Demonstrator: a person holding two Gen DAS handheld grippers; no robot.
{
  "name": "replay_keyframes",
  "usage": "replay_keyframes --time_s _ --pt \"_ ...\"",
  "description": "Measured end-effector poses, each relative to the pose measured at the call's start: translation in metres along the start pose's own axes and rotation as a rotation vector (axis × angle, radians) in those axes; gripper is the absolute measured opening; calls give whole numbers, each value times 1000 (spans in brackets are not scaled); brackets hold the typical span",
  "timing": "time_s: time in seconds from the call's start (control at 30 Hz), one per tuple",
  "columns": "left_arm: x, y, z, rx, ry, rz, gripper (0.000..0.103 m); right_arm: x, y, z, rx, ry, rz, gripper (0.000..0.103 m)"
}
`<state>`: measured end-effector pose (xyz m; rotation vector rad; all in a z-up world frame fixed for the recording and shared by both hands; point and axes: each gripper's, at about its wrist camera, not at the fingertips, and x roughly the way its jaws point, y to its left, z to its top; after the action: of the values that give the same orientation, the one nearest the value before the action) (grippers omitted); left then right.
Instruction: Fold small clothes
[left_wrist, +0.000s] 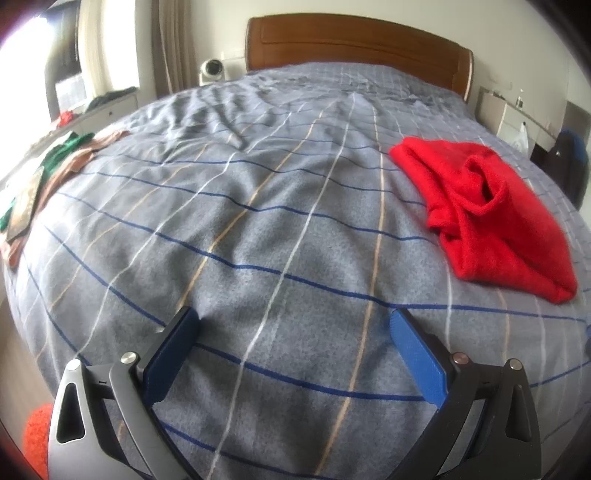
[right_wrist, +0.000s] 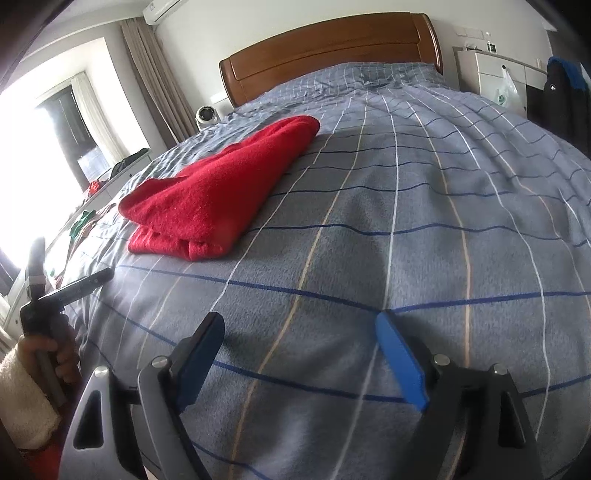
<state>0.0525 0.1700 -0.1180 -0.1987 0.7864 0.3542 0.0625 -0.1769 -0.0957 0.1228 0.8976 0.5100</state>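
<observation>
One garment: red knit (right_wrist: 221, 184), soft, light, limp, folded on bed (right_wrist: 406, 221).
Hold: its near folded edge.
Left hand-held gripper (left_wrist: 293, 321): wide, empty.
Right hand-held gripper (right_wrist: 301, 326): wide, empty.

Ahead of the jaws, the bedspread (left_wrist: 280, 206) is grey, crossed by navy, white and tan lines. The folded garment (left_wrist: 491, 214) up and right of them is solid red. The headboard (left_wrist: 354, 44) is reddish-brown wood.
</observation>
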Motion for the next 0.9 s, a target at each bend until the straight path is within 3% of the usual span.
replay_keyframes --time_s 0.1,0.23,0.33,0.4,0.47,0.53,0.6,0.7,0.8,0.9 --pt "-8 -1 16 -42 26 -102 102 0 0 0 5 2 4 86" --pt "-34 -12 64 -98 -36 -257 102 2 5 -2 -19 5 -11 89" --pt "-39 -29 104 -96 -48 -369 102 5 12 -1 -42 17 -41 93" --pt "-28 -44 126 -66 -6 -417 102 5 15 3 -37 36 -65 92" --pt "-9 -59 141 -10 45 -421 102 4 17 14 -15 62 -75 92" --pt "18 -72 145 52 96 -367 102 1 18 33 4 60 -26 92" --pt "47 -76 138 81 159 -310 102 1 21 52 -1 48 2 92" --pt "75 -75 123 74 241 -285 102 15 23 92 16 43 75 92" --pt "81 -73 120 42 259 -311 102 54 14 132 110 97 158 92" --pt "77 -69 122 -7 258 -404 102 97 3 154 224 158 191 92"
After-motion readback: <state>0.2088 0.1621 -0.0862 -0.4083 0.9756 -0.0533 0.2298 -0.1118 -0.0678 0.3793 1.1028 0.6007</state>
